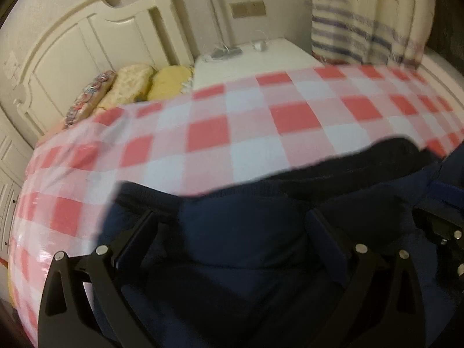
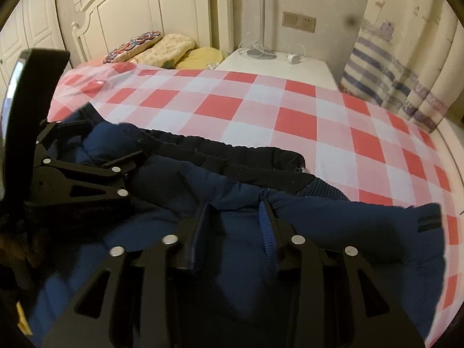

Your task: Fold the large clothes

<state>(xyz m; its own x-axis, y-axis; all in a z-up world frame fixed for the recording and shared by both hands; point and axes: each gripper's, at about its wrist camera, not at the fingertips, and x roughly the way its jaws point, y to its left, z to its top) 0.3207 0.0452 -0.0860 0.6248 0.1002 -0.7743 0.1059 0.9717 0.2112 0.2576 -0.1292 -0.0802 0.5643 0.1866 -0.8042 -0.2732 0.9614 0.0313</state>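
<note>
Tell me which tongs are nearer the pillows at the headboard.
Left. The left tongs sit at the pillow-side end of the navy jacket, with the pillows beyond the checked cover. The right tongs hold the jacket farther along, toward the curtain.

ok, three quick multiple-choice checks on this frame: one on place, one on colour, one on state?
1. Where do the pillows lie?
A. against the headboard
B. on the nightstand
C. on top of the jacket

2. What colour is the jacket?
A. yellow
B. navy blue
C. red and white check

3. How does the left claw stand?
A. shut on a pillow
B. shut on the curtain
C. open, fingers wide apart over the jacket

Answers:
1 A: the pillows sit in a row at the foot of the headboard.
2 B: the jacket is dark navy against the checked cover.
3 C: the left claw has its fingers spread wide, with jacket fabric below them.
</note>
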